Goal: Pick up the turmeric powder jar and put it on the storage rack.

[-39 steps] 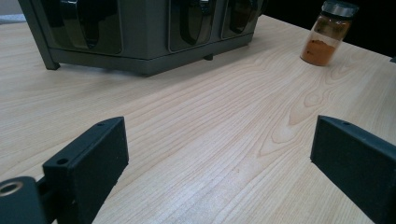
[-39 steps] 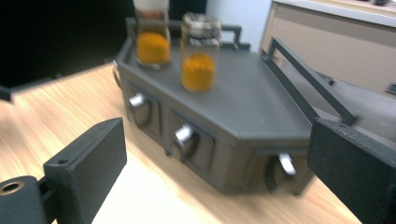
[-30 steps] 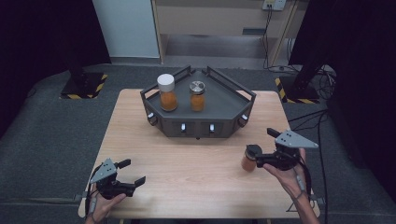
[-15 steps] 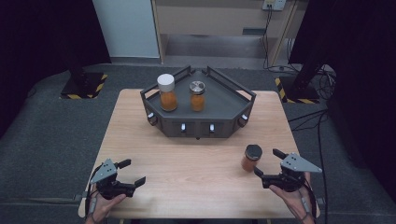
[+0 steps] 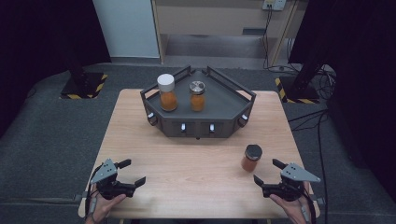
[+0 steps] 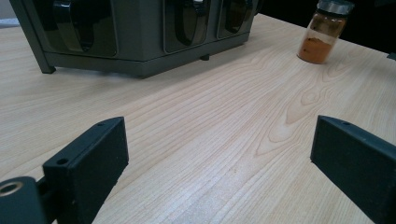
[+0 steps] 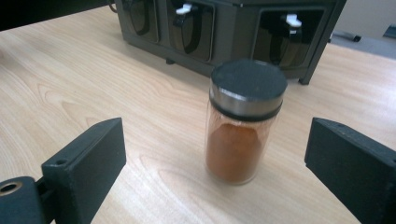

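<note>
Right black two-jaw gripper [image 5: 270, 173] held low at the near right corner of the pale wooden table [image 5: 196, 158], jaws spread wide and gripping nothing. Just beyond it, upright on the bare wood, a small glass jar of orange-brown powder with a dark round lid and metal collar [image 5: 251, 157]; free of both jaws, seen from the right gripper view standing ahead of the gap between them [image 7: 245, 122]. Grey three-cornered plate atop the gripper, hand beneath at the table's near edge.

Left black two-jaw gripper [image 5: 131, 173] at the near left corner, likewise open and empty, jaws wide apart over plain wood grain, well away from the jar. From the left gripper view, same jar [image 6: 325, 31] small at far right, beside the front of the rack.

At the far middle of the table, a dark grey angular metal rack with a raised rail and small white-tipped fittings along its front panels [image 5: 224, 102]. On its top deck, two more jars side by side: a taller glass jar of orange powder with a white cap [image 5: 166, 92] at left, a glass jar of orange powder with a silver metal lid [image 5: 197, 96] just to its right. Both upright, near each other but apart.

Grey carpeted floor [image 5: 56, 135] around the table.
</note>
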Available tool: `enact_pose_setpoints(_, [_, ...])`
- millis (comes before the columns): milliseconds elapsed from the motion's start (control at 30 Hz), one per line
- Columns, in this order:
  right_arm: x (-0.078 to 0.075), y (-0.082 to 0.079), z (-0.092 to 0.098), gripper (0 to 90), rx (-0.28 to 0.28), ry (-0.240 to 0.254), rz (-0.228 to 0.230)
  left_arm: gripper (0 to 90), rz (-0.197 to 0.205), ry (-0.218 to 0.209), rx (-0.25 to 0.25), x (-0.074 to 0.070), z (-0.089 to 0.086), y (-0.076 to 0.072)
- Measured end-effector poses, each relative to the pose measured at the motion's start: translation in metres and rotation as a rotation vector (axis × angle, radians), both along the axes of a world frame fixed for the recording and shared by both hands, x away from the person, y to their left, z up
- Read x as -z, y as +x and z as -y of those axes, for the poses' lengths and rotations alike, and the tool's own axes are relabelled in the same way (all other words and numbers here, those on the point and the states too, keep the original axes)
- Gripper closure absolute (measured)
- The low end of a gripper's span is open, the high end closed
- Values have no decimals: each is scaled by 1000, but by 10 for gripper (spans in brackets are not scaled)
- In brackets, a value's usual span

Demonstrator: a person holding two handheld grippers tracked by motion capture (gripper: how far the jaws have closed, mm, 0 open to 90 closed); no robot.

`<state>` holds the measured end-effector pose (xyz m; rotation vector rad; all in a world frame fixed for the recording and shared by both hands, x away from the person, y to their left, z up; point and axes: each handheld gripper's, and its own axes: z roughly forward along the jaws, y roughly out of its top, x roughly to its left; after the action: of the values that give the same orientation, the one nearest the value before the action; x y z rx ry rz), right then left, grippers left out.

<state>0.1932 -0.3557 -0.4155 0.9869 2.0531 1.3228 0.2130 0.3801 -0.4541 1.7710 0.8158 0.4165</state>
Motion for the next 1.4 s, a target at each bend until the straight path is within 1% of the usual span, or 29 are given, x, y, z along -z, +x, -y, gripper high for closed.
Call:
enact_pose_setpoints(67, [1, 0, -1, 51, 0, -14, -11, 34, 0, 1, 1, 0, 0, 0])
enact_pose_setpoints(133, [2, -1, -1, 51, -1, -18, -10, 34, 1, 0, 3, 0, 0, 0])
enact_pose_setpoints(433, [8, 1, 3, 55, -20, -5, -11, 34, 5, 3, 15, 0, 1, 1])
enact_pose_setpoints(533, [8, 2, 3, 54, -21, -4, -21, 34, 6, 0, 16, 0, 1, 1])
enact_pose_setpoints(667, [9, 2, 4, 54, -15, 7, -18, 34, 6, -1, 16, 1, 1, 2])
enact_pose_setpoints(800, [9, 3, 4, 53, -17, 7, -25, 34, 5, 1, 15, 0, 1, 2])
enact_pose_setpoints(867, [9, 3, 3, 54, -16, 3, -24, 34, 8, -3, 15, 1, 0, 1])
enact_pose_setpoints(933, [9, 3, 4, 54, -18, 3, -27, 34, 6, 1, 15, 0, 1, 1])
enact_pose_setpoints(1400, [9, 2, 5, 53, -11, 12, -28, 34, 7, 1, 19, 0, 1, 2])
